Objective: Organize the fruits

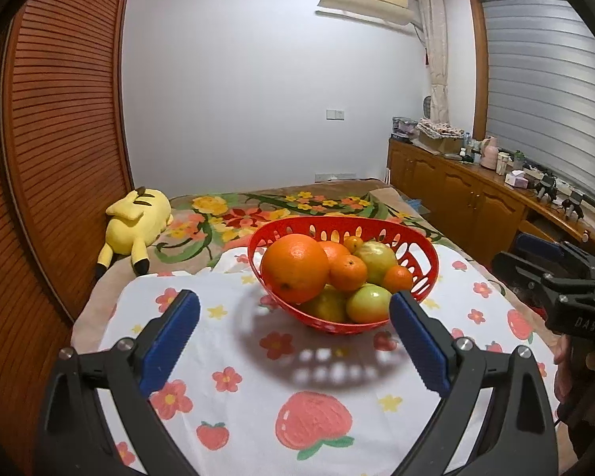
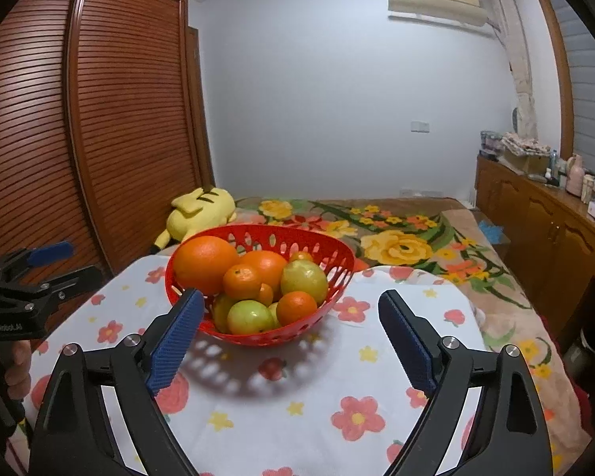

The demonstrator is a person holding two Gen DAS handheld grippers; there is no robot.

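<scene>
A red perforated basket (image 1: 426, 265) (image 2: 337, 273) stands on a white cloth with flower and strawberry prints. It holds a large orange (image 1: 295, 267) (image 2: 206, 263), smaller oranges (image 1: 348, 273) (image 2: 242, 281) and green-yellow fruits (image 1: 369, 303) (image 2: 304, 281). My left gripper (image 1: 295, 305) is open and empty, just in front of the basket. My right gripper (image 2: 291, 305) is open and empty, its left finger (image 2: 178, 333) near the basket's front rim. Each gripper shows at the edge of the other's view, the right one (image 1: 567, 277) and the left one (image 2: 31, 273).
A yellow plush toy (image 1: 137, 222) (image 2: 200, 212) lies on the floral blanket behind the cloth. A slatted wooden wardrobe (image 1: 59, 139) stands to the left. A wooden sideboard (image 1: 476, 194) with clutter runs along the right.
</scene>
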